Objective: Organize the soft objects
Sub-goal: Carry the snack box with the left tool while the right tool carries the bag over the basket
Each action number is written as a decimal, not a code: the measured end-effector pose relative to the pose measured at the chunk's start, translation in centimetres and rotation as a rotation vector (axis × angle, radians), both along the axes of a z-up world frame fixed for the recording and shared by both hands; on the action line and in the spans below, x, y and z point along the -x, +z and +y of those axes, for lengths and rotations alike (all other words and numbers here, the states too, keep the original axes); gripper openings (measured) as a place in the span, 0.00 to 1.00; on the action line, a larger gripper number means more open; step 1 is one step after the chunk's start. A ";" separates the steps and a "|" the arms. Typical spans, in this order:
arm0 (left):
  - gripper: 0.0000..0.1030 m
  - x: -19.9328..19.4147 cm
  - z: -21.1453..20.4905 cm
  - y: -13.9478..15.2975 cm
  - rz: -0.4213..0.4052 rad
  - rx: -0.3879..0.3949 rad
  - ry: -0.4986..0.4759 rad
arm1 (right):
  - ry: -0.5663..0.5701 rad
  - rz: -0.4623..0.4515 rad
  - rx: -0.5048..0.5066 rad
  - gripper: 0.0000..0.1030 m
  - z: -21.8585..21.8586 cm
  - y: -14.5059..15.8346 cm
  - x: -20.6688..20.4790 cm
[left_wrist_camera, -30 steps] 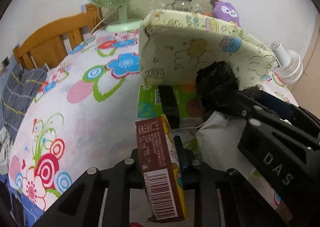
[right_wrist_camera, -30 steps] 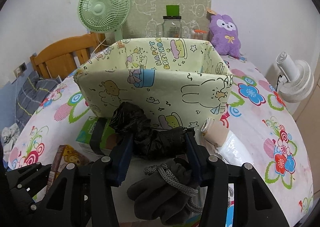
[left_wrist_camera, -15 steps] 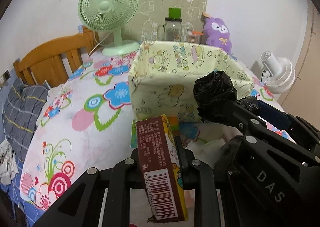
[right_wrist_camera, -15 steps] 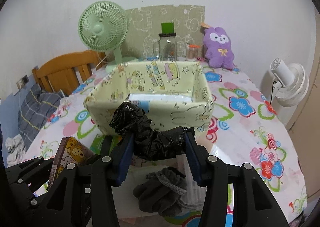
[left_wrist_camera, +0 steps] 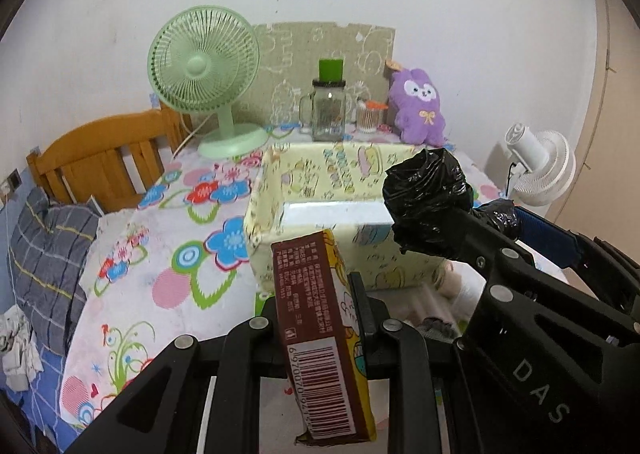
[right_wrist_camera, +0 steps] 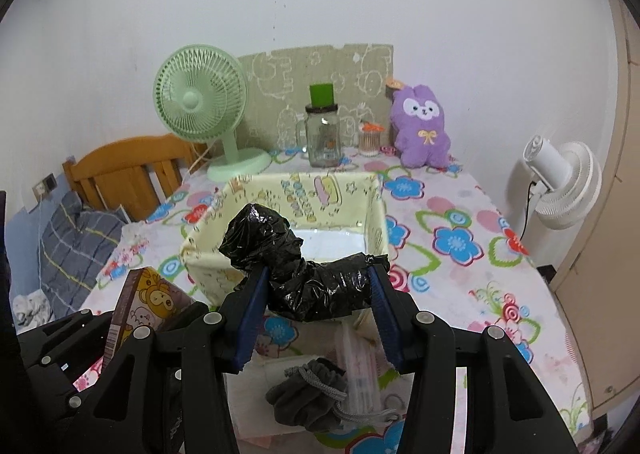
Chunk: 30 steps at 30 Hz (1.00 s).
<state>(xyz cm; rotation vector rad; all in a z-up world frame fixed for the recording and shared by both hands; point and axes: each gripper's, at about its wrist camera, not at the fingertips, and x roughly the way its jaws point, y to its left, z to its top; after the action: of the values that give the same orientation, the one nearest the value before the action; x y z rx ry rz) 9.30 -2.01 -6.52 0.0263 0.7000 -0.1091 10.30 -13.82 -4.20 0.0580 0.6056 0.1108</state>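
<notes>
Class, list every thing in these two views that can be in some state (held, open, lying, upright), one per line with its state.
Left gripper: shut on the snack box.
Snack box: held off the table, tilted.
Right gripper: shut on the black bag.
Black bag: crumpled, held above the storage box's near wall.
Storage box: open-topped, on the table.
Gray glove: lying on the table.
Glass jar: upright, lidded.
Purple plush: sitting upright.

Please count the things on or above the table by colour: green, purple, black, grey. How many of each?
Green: 2, fan, jar cap
Purple: 1, plush
Black: 1, bag in right gripper
Grey: 1, glove
Total: 5
</notes>
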 end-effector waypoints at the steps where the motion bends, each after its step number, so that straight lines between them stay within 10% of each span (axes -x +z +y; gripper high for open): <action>1: 0.19 0.1 -0.1 0.3 -0.007 -0.002 -0.002 | 0.002 -0.007 -0.002 0.52 0.0 0.3 0.1; 30: 0.19 -3.6 -0.8 2.5 -0.067 0.008 0.028 | -0.005 -0.037 -0.030 0.52 -0.9 2.7 -3.1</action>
<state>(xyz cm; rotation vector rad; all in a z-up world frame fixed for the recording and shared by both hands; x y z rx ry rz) 12.90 -2.77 -3.99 0.0121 0.6329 -0.0840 13.39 -14.68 -1.47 0.0863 0.5674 0.1159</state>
